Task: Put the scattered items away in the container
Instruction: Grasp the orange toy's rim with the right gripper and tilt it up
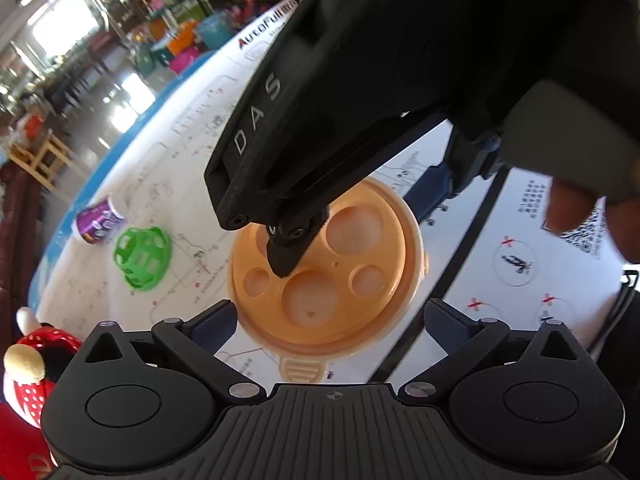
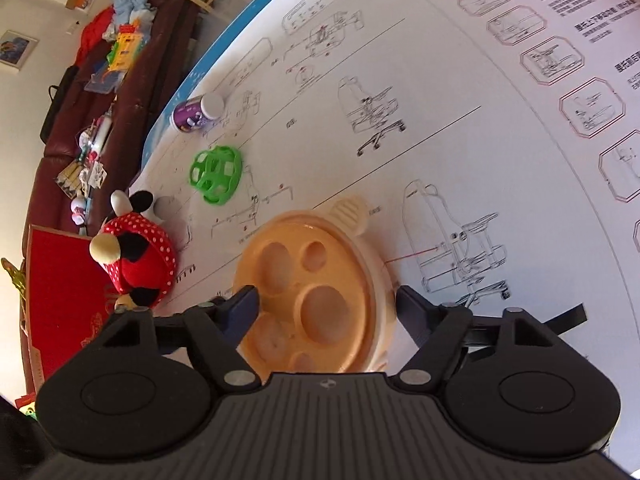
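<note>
right gripper [image 1: 286,256] – black shell | white "das" lettering | blue-grey pads

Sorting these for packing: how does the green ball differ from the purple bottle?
The green ball is an open lattice you can see through; the purple bottle is solid with a printed label. The ball is one plain colour; the bottle has a white cap. The ball is round, while the bottle is a cylinder lying on its side. Both rest loose on the white sheet, outside any container.
</note>
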